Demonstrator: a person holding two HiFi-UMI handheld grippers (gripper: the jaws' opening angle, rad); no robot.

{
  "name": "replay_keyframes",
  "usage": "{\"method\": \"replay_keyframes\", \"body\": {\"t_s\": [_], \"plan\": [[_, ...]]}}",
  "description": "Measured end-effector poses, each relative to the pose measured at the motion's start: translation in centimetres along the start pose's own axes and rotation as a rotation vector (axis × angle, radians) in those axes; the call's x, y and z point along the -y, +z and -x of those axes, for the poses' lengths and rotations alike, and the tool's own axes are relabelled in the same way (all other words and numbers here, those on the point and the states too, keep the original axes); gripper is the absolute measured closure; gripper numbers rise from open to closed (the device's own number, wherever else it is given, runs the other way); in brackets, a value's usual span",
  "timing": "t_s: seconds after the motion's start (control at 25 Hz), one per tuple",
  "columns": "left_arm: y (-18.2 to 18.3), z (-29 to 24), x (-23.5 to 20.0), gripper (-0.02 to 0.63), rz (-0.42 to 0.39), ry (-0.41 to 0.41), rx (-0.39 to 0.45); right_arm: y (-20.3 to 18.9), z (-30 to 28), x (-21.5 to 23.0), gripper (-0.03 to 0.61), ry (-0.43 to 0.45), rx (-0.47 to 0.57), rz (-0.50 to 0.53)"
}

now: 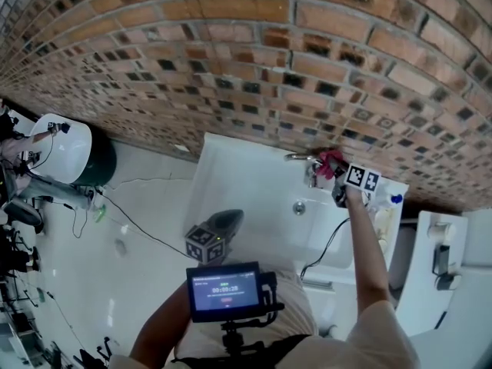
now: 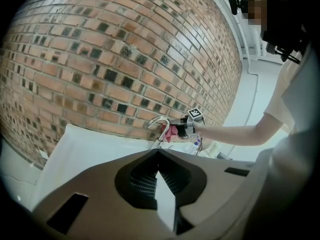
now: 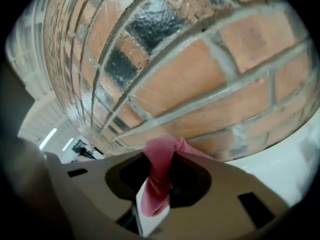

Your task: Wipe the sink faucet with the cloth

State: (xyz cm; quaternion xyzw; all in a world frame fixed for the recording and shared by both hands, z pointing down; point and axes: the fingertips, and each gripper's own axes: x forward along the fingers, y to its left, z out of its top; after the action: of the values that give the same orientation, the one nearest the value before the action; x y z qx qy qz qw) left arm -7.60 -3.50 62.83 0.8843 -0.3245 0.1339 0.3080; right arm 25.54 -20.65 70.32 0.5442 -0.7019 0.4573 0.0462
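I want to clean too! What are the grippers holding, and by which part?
The right gripper pinches the pink cloth by a bunched-up fold. The left gripper is shut, empty.

Bright even light; fisheye bend w/ dark corners in gripper views; cloth [image 3: 159,176] blurry; glare on brick wall [image 3: 190,69].

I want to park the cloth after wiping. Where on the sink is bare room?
The left part of the sink, between the brick wall and the left gripper, is bare, and so is the area around the drain. Crowded: the faucet, where the right gripper holds the cloth, and the right end by the blue-capped bottle.
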Motion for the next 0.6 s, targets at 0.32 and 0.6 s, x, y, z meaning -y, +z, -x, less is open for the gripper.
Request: {"method": "replay_keyframes", "body": {"t_s": [0.32, 0.6], "plan": [[0.2, 0.1, -0.5, 0.614, 0.013, 0.026, -0.005, 0.7, -2.0, -5.0, 0.460, 0.246, -0.071, 0.107], [0.3, -0.3, -0.7, 0.614, 0.007, 0.011, -0.005, 0.7, -2.9, -9.8, 0.460, 0.223, -0.144, 0.370]]}}
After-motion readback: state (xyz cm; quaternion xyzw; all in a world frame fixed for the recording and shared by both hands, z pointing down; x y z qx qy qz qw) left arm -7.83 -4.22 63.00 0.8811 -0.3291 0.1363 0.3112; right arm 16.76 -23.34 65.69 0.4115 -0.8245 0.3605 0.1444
